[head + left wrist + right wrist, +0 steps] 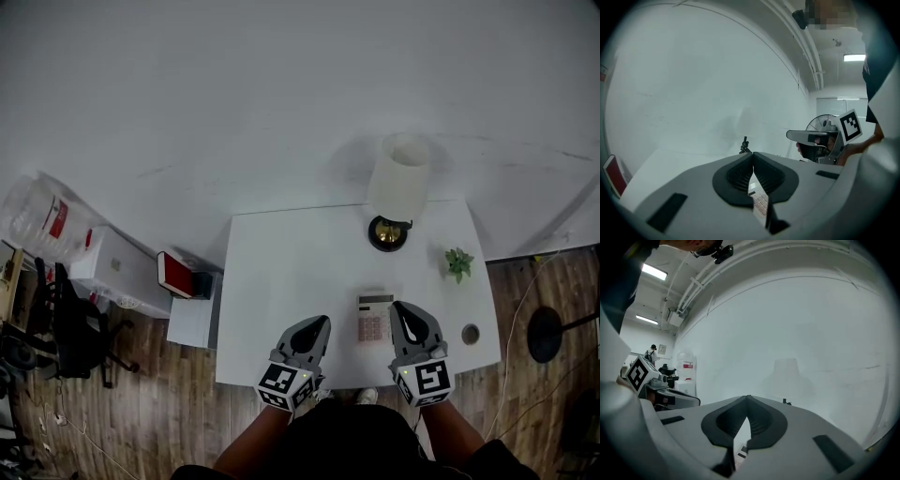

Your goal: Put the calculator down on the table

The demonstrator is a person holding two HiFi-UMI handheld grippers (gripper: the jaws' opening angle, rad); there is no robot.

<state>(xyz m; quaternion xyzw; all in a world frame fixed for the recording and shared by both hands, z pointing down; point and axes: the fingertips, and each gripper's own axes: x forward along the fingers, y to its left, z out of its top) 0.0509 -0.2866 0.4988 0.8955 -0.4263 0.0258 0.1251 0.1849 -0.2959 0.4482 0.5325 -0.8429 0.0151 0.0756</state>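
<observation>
White table (281, 281), head view: the calculator (375, 317) lies flat on it near the front edge, keys up. It sits between the left gripper (317, 328) and the right gripper (405, 317), and neither seems to hold it. The right one sits just beside its right edge in the picture. Lamp (398, 178) and small plant (458, 262) stand farther back, well apart from it.

Left gripper view: jaws pressed together at the tips, nothing between the pads. Calculator keys show through the low gap, on the table underneath.

Right gripper view: jaws closed tip to tip, empty, bare wall ahead.

Judgement: the put-down looks done, and the step in hand is clearing off. To do it well, keep both claws shut and high. Draw them back toward the body, not across the calculator, so nothing nudges it or clips the lamp.
</observation>
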